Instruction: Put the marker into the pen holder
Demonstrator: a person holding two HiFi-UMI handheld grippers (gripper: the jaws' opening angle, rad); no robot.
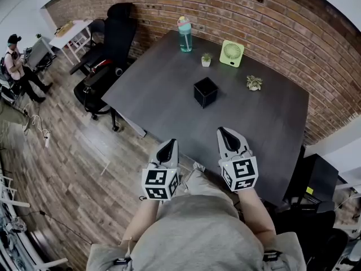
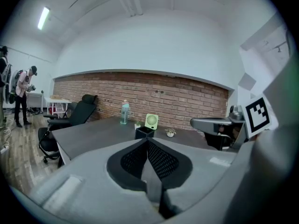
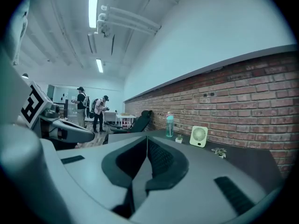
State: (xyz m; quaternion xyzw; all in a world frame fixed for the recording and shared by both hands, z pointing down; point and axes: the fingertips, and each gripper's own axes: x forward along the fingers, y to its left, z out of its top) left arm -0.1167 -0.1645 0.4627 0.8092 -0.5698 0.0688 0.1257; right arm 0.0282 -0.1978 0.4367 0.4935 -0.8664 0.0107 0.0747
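Pen holder [image 1: 205, 91], a black open-topped cube, stood mid-table [image 1: 169, 103] with bare tabletop all round it. The left claw [image 1: 168, 147] hung at the table's near edge and the right claw [image 1: 227, 135] just inside it. Both had their jaws together on nothing, well apart from the holder.

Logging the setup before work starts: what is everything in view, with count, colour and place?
table: one, dark grey, by the brick wall
pen holder: one, black, table middle
bottle: one, teal, table's far edge
fan: one, pale green, right of bottle
potted plants: two, green, either side of fan
office chairs: two, black, left of table
people: two, standing far across the room
marker: none in view
left tool: one, grey, shut, empty, table's near edge
right tool: one, grey, shut, empty, table's near edge
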